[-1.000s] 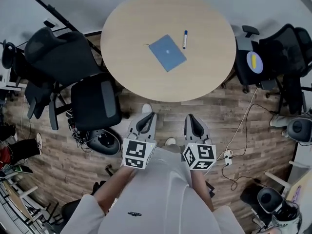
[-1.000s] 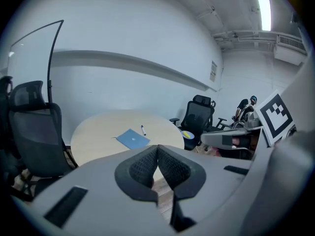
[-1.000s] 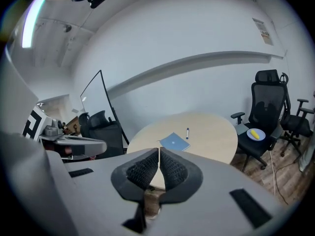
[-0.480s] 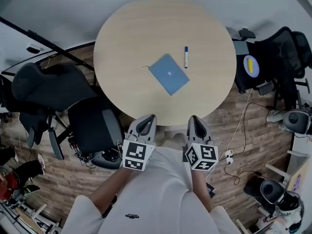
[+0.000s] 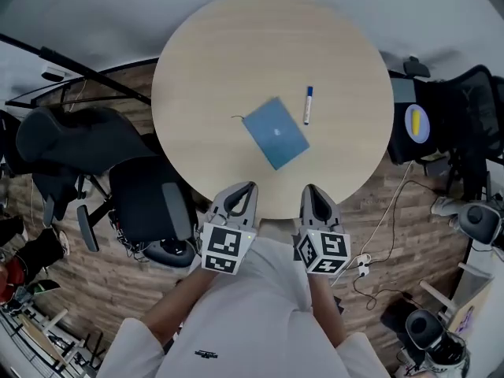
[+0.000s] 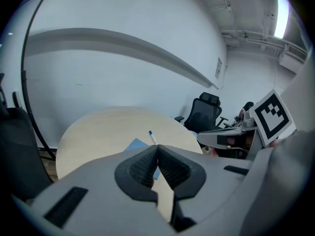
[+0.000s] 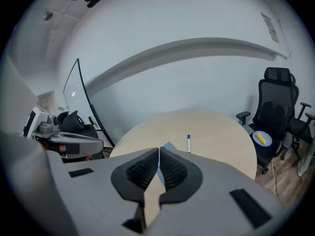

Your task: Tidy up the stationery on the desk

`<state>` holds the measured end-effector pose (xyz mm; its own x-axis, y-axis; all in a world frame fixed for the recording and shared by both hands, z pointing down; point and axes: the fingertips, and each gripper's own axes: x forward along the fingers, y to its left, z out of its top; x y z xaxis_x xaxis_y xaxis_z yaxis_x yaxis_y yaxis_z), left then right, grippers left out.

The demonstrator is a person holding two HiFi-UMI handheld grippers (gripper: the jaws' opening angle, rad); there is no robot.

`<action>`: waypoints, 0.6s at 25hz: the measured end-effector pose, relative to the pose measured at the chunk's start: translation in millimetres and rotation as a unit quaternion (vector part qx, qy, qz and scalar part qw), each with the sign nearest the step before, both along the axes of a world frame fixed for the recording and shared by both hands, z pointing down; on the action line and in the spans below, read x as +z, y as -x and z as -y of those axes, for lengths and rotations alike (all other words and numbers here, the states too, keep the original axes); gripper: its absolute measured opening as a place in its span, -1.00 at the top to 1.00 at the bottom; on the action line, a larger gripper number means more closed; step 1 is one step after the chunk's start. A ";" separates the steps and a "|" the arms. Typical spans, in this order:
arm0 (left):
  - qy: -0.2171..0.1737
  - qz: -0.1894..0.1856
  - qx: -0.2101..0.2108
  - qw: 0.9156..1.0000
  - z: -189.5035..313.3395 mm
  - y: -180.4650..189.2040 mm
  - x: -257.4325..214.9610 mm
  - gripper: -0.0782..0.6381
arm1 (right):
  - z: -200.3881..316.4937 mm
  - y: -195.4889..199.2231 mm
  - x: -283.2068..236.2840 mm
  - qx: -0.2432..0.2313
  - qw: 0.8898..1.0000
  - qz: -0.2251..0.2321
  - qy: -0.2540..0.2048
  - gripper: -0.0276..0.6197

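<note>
A blue notebook [image 5: 275, 133] lies near the middle of the round wooden table [image 5: 213, 61], with a thin cord at its left corner. A white pen with a blue cap [image 5: 308, 105] lies just right of it. The pen [image 7: 188, 143] and the notebook's corner [image 7: 169, 146] also show in the right gripper view, and the pen [image 6: 153, 137] and the notebook [image 6: 136, 144] in the left gripper view. Both grippers hover at the table's near edge, short of the stationery. My left gripper [image 5: 240, 198] and my right gripper [image 5: 313, 198] are shut with nothing held.
Black office chairs stand left of the table [image 5: 146, 199] and right of it [image 5: 472, 109]. One stool on the right holds a plate with a yellow object [image 5: 415, 123]. Cables [image 5: 370, 250] run over the wooden floor at right.
The view has shifted toward the table; the notebook and pen now lie lower in the head view and closer to both grippers. The jaws stayed shut.
</note>
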<state>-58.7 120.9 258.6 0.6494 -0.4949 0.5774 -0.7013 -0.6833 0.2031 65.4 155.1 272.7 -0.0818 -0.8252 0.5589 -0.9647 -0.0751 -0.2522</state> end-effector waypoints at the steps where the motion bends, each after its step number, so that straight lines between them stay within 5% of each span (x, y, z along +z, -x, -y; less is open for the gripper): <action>1: 0.003 0.001 -0.005 1.000 2.2 -3.7 1.0 0.73 | 4.3 -2.4 0.9 -0.007 1.000 0.000 0.001 0.81; 15: 0.030 0.031 -0.070 0.997 42.2 -59.6 47.8 0.73 | 57.6 -58.5 45.2 -0.079 0.997 0.007 0.025 0.81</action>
